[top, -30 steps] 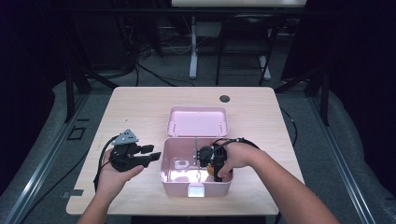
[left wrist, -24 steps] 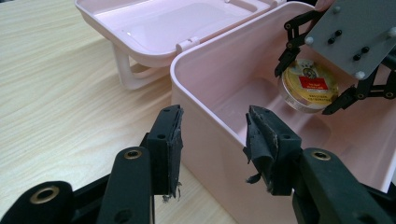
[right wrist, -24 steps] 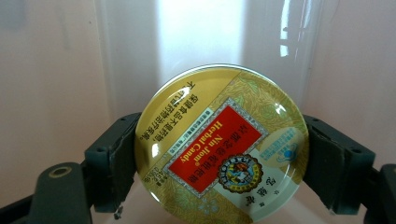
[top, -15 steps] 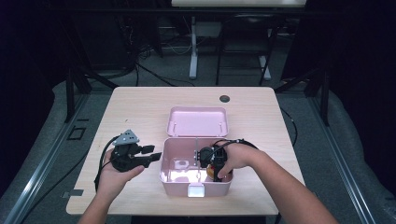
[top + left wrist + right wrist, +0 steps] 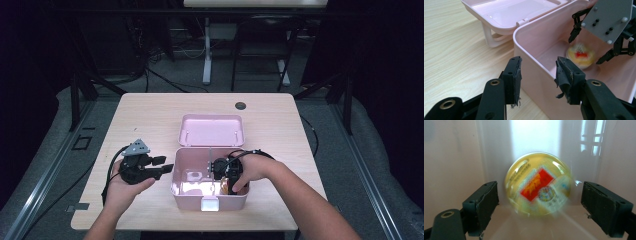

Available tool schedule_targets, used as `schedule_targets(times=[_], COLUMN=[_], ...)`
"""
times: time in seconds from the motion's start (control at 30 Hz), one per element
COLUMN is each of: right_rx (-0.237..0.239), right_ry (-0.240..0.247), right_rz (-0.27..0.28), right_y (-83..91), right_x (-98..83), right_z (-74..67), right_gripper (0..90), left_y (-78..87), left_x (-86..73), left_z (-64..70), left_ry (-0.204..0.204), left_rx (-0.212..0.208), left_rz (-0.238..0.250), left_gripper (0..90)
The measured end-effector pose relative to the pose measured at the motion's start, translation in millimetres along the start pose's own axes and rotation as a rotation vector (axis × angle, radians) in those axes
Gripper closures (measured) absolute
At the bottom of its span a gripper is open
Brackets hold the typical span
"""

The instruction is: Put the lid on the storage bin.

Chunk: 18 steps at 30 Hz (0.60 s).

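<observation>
An open pink box (image 5: 190, 199) stands on the wooden table, its lid (image 5: 212, 130) folded back behind it. My right gripper (image 5: 225, 172) reaches down inside the box. Its jaws have just been opening, and a round yellow wrapped sweet with a red label (image 5: 539, 193) sits blurred between them, clear of both pads. My left gripper (image 5: 162, 165) stays at the box's left wall (image 5: 534, 82), open, with the rim of the wall in front of its jaws. In the left gripper view the sweet (image 5: 580, 56) lies on the box floor under the right gripper (image 5: 589, 45).
A white latch (image 5: 210, 204) sticks out from the box's front wall. A dark round grommet (image 5: 240, 105) sits near the table's far edge. Bare tabletop (image 5: 140, 125) lies to the left and behind the lid. Cables and a white stand are on the floor beyond.
</observation>
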State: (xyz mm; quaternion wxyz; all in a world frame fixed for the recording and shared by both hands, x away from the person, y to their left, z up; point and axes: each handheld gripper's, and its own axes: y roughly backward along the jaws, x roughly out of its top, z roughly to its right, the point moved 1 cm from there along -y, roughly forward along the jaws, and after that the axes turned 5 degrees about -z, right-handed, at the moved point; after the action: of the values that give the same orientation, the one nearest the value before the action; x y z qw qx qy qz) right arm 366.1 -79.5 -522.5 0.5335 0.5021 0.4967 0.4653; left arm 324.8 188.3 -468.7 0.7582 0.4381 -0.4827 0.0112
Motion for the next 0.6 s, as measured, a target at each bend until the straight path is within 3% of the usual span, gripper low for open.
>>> schedule_targets(times=[0.23,0.37,0.6], right_rx=[0.001,-0.028,-0.07], right_ry=[-0.007,-0.012,-0.078], right_rz=[0.041,0.05,0.09], right_y=[14.2,29.0,59.0], right_x=[-3.5,-6.0,-16.9], right_z=[-3.6,-6.0,-6.2], right_gripper=[14.9,16.6,15.0], left_y=[-0.1,-0.4,0.6], left_x=[-0.3,-0.4,-0.8], left_z=[0.0,0.7,1.1], left_ry=[0.003,0.004,0.008], left_rx=[0.005,0.004,0.001], left_rz=[-0.005,-0.008,0.0], left_gripper=[54.3,53.9,54.3])
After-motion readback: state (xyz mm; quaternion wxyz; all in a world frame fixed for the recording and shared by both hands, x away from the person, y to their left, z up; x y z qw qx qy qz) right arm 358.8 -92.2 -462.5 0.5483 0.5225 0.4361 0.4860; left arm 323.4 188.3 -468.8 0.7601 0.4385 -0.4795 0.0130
